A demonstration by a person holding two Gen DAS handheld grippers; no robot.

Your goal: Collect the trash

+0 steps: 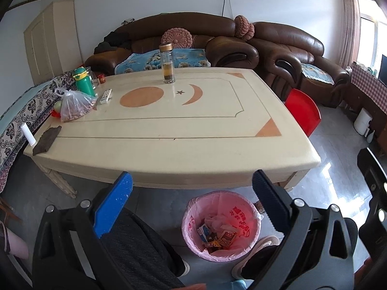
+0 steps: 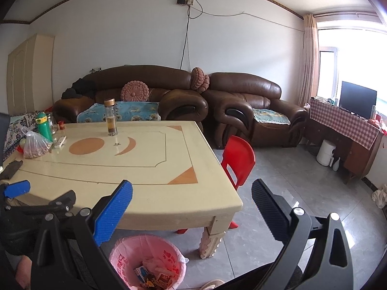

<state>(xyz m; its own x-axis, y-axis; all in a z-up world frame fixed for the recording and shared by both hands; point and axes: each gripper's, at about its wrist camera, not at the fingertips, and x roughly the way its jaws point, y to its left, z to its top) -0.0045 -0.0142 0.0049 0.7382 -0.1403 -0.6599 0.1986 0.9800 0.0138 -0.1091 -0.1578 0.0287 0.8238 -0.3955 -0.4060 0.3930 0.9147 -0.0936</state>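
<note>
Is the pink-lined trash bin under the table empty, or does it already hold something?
Partly filled. The trash bin holds wrappers at its bottom; its upper part is bare liner.

Each hand-held gripper (image 1: 192, 183) (image 2: 192, 191) has a black frame, silver screws, one blue ribbed pad and one black; the person wears dark grey trousers (image 1: 135, 246).

Pink-lined bin (image 1: 221, 224) on floor, apparently holding wrappers (image 1: 217, 235)

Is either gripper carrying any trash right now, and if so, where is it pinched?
Nothing is held. The left gripper and right gripper are both open with nothing between their fingers; wrappers already lie in the pink-lined bin.
</note>
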